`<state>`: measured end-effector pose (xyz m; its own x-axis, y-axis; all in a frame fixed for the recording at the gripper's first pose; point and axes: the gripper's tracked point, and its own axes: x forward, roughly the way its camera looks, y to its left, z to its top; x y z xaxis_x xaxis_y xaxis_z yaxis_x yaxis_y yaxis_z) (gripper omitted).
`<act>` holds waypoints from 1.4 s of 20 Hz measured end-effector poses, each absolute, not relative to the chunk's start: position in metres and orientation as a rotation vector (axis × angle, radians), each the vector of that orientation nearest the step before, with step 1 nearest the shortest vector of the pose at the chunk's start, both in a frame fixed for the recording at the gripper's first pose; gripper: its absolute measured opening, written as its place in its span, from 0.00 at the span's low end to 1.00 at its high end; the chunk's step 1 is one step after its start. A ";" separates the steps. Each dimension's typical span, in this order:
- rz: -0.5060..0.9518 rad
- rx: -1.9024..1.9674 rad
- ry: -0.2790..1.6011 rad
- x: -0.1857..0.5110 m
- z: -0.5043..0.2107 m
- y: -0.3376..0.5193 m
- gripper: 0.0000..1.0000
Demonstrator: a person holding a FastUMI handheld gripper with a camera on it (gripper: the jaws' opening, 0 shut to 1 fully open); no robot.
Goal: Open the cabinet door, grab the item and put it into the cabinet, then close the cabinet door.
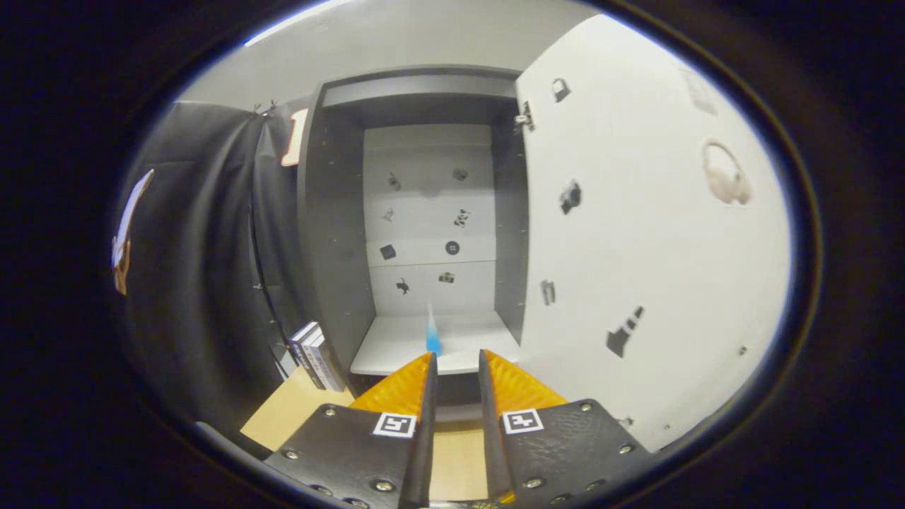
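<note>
Cabinet door (636,233) swung open at right. Blue item (433,338) stands on cabinet shelf (396,353), near front edge, just ahead of fingertips. Gripper (457,367) slightly spread, pinching nothing. Judgement: opening and placing done; door closing remains.

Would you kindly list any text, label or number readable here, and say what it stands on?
No readable words or numbers.
Door: picture stickers, no text.
Cabinet back wall: small stickers, no text.
Books beside the cabinet: spines too blurred to read.
Claw, open before the blue item: coded square markers, no letters.
</note>
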<state>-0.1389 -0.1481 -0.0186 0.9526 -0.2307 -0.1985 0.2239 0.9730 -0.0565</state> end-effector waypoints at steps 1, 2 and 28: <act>-0.257 -0.022 0.196 -0.154 -0.015 -0.153 0.30; -0.289 -0.011 0.190 -0.170 -0.012 -0.160 0.30; -0.582 -0.035 0.113 -0.281 0.004 -0.292 0.97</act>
<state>-0.2812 -0.2924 0.0043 0.8293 -0.5505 -0.0965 0.5466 0.8349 -0.0654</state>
